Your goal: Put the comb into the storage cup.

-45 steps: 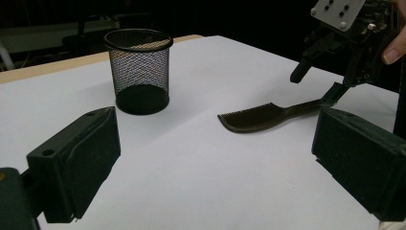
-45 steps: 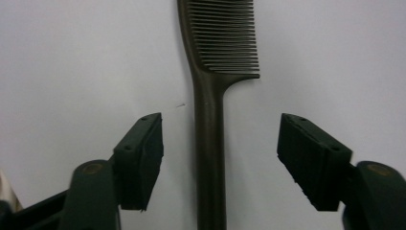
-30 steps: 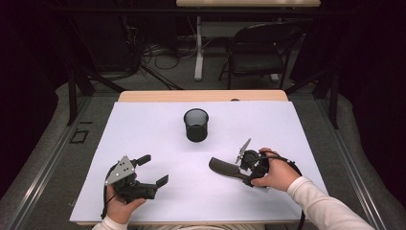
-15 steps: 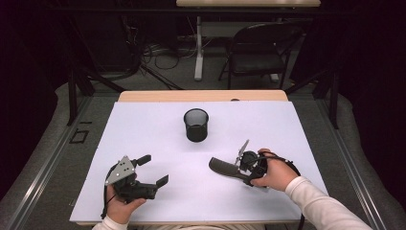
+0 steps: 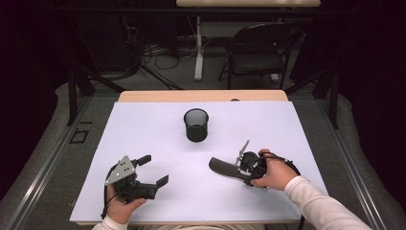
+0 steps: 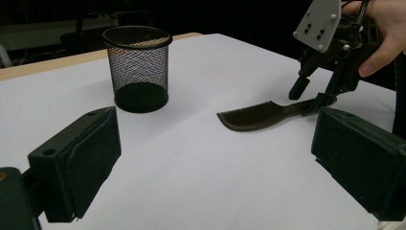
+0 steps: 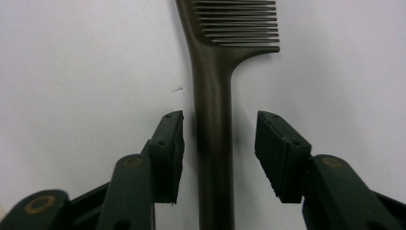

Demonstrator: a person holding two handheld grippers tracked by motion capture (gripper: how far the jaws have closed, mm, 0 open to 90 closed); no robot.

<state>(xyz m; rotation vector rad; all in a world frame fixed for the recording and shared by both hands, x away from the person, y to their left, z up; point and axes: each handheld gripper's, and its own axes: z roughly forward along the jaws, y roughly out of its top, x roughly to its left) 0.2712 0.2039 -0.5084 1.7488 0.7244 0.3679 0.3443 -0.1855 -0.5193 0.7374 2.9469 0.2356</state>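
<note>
— High view, left to right: what do we count?

— We count two grippers, one mesh cup (image 5: pixel 196 125) and one comb (image 5: pixel 225 167) on one white table (image 5: pixel 143 124). The left gripper (image 5: pixel 153 171) rests near the front edge, jaws spread, grasping nothing. The cup stands upright mid-table. The comb lies flat, right of centre.

— And the right gripper (image 5: pixel 241 165)?

— Its jaws straddle the comb's handle without touching it; they have just been closing.

— What differs from the earlier frame?

— We see narrower jaws; hands, cup and comb have not moved.
</note>
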